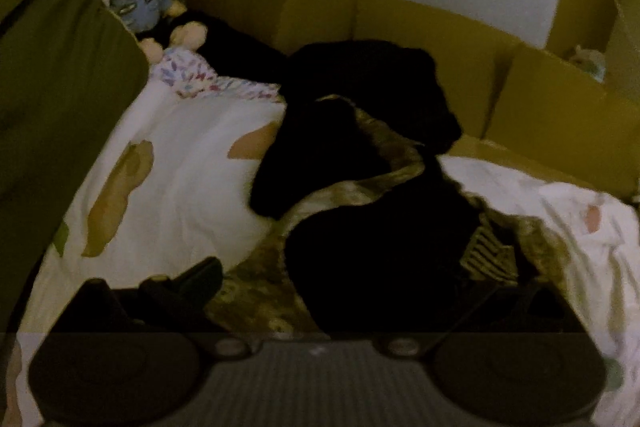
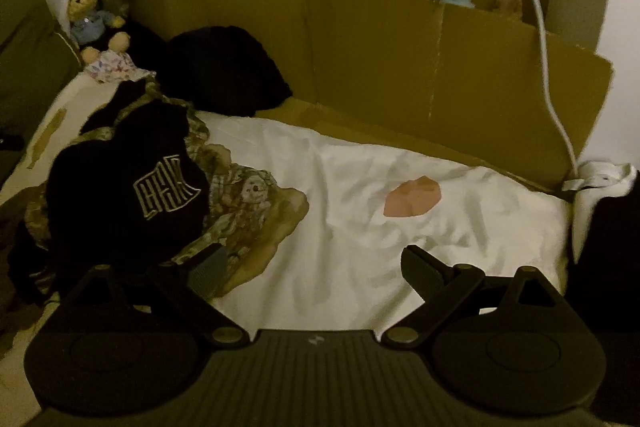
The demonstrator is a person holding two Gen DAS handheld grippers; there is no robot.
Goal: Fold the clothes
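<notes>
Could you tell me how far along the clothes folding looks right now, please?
Nothing looks folded yet. The black top lies crumpled on a patterned garment, another dark garment behind. The right gripper hovers open and empty over the white sheet; the left gripper's jaws are too dark to judge. All folding remains.

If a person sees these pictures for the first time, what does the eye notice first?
First comes the crumpled black garment with pale lettering, heaped on a camouflage cloth at the left of the white bedsheet. Next, the teddy bear in a blue shirt in the far left corner, and the cardboard wall behind the bed.
</notes>
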